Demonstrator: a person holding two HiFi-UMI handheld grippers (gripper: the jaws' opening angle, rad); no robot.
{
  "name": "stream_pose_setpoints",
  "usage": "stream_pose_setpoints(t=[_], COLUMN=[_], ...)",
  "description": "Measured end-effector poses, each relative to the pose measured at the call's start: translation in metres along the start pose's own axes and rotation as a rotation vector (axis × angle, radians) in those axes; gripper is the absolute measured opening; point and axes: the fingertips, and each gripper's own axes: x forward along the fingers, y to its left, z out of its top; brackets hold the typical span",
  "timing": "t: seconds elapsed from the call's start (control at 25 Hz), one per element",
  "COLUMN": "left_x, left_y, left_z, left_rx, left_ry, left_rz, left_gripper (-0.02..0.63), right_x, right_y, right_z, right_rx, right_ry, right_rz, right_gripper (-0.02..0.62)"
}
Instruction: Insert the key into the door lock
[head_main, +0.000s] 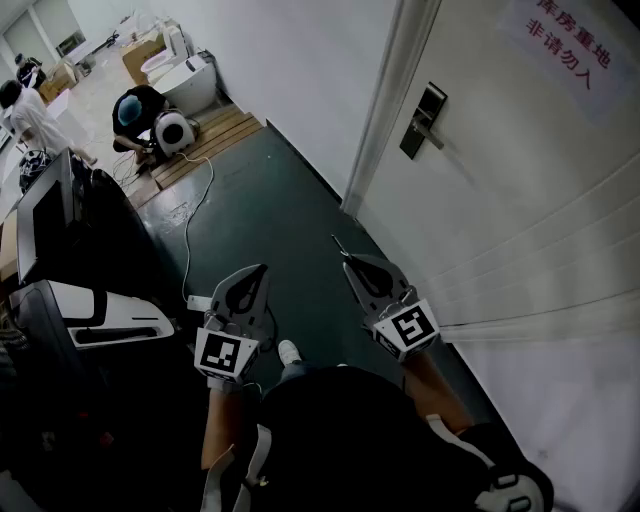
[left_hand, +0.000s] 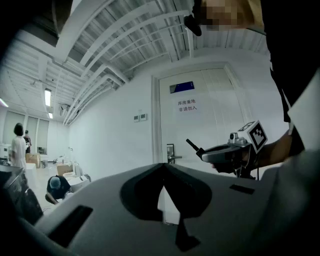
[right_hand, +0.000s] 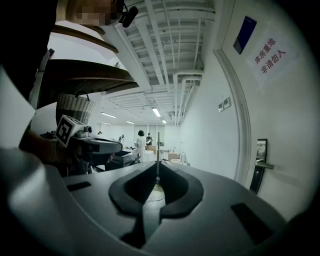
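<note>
Approach step, by my judgement. Right gripper (head_main: 352, 264) is clamped on the key (head_main: 339, 244); left gripper (head_main: 258, 272) is closed and empty. The door lock (head_main: 423, 122) lies at one o'clock, well apart. The next move calls for raising and aligning the blade.

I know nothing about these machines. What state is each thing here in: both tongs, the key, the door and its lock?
Left tongs: shut, nothing between them.
Right tongs: shut on the key.
Key: gripped, its blade sticking out past the tips, well away from the lock.
Door: closed.
Door lock: no key in it, handle level.
</note>
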Motion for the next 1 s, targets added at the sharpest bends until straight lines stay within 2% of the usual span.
stream_pose_setpoints(t=[0.28,0.4,0.76,1.0], left_x=[0.003,0.004,-0.016,-0.020], left_y=[0.030,0.043,0.107,0.138], left_z=[-0.004,-0.007,-0.025,-0.037], left_rx=[-0.012,-0.043,-0.055,-0.105], left_ry=[0.024,0.046,0.067,0.079], left_rz=[-0.013,-0.018,-0.022,-0.030], left_gripper=[0.008,0.008,0.008,0.008], right_x=[0.030,0.046,0.106,0.130], right_y=[0.009,0.011,0.036,0.040], right_z=[-0.001,-0.002,-0.002,-0.008], right_rx=[-0.003,-0.011,-0.002,0.050], right_ry=[0.007,0.022,0.035,0.040], right_rz=[-0.004,-0.013,-0.004,0.000], right_gripper=[0.032,0.032,0.032,0.032])
